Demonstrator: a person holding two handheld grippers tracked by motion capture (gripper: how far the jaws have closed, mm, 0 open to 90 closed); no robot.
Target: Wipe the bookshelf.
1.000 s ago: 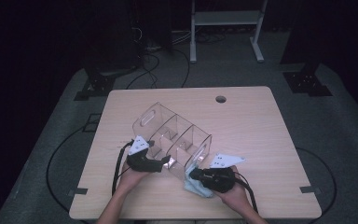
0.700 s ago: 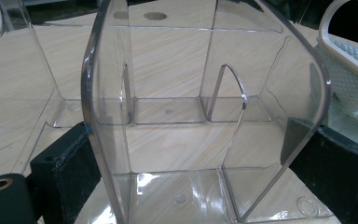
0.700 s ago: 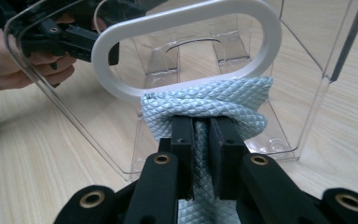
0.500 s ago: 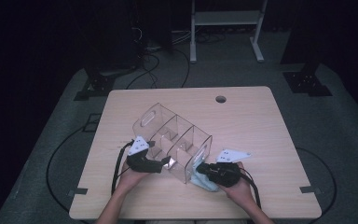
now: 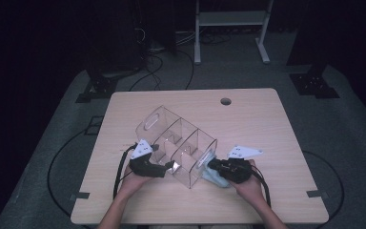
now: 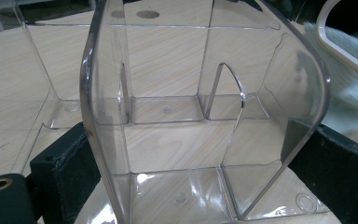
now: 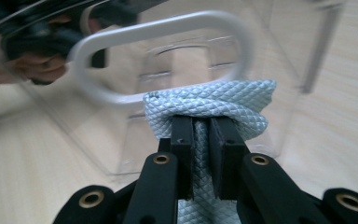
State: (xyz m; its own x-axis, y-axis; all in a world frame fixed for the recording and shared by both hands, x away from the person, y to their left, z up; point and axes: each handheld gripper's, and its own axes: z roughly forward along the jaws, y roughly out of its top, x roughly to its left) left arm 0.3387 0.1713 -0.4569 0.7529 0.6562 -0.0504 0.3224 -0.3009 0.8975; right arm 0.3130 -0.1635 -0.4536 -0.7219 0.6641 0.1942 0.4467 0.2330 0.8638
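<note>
A clear organizer, clamped by the left gripper, is now met by a cloth (pinched in the right gripper), so wiping is judged underway.

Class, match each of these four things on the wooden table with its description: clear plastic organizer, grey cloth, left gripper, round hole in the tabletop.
Things:
1. clear plastic organizer
2. grey cloth
3. left gripper
4. round hole

Descriptions:
A. near the table's far edge
B. pinched between the right gripper's jaws
C. see-through, with dividers inside
D. jaws either side of an organizer wall

Pairs: 1-C, 2-B, 3-D, 4-A
</note>
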